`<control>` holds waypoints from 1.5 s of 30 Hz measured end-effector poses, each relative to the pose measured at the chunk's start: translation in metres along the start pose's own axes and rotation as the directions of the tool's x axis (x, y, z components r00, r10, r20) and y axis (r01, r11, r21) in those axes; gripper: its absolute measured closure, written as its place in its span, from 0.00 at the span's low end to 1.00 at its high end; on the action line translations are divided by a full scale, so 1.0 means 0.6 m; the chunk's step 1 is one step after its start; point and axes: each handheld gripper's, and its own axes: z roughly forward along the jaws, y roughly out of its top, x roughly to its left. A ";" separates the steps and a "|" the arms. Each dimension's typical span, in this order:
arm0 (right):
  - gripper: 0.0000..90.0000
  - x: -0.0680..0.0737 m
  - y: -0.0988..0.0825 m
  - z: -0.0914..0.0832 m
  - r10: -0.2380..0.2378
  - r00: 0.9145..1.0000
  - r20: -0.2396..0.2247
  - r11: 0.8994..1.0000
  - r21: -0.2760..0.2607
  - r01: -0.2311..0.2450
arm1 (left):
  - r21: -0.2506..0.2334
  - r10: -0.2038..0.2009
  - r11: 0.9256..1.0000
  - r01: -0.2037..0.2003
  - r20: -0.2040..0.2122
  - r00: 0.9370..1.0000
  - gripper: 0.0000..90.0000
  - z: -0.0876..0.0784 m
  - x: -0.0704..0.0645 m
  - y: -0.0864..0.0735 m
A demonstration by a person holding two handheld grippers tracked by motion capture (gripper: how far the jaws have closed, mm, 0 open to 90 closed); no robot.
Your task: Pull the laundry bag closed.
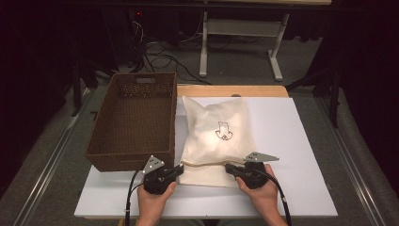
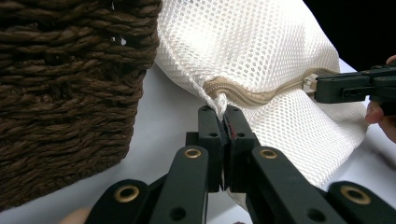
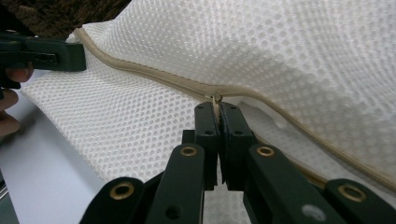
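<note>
A white mesh laundry bag lies on the white table, with a small printed figure on top and a beige zipper across its near end. My left gripper is shut on the bag's mesh at the zipper's left end. My right gripper is shut on the zipper pull, at the right part of the zipper. In the left gripper view the other gripper holds the pull at the far right.
A dark brown woven basket stands just left of the bag, its near corner close to my left gripper. The white table top has bare room to the right and along the front edge. Cables and a desk frame lie on the floor beyond.
</note>
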 end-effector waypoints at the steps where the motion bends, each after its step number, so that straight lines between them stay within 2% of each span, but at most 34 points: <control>1: 0.98 -0.002 0.000 -0.002 -0.002 1.000 0.001 1.000 0.000 0.002 | 0.000 0.000 1.000 0.000 0.000 1.000 0.97 0.000 0.000 0.000; 26: 0.98 -0.046 -0.008 -0.040 0.030 0.998 0.047 0.999 -0.024 -0.029 | 0.005 0.005 1.000 -0.005 -0.001 1.000 0.97 0.000 0.000 0.000; 45: 0.98 -0.094 -0.023 -0.084 0.081 0.991 0.102 0.996 -0.047 -0.076 | 0.008 0.009 1.000 -0.009 0.003 1.000 0.97 0.000 0.002 0.000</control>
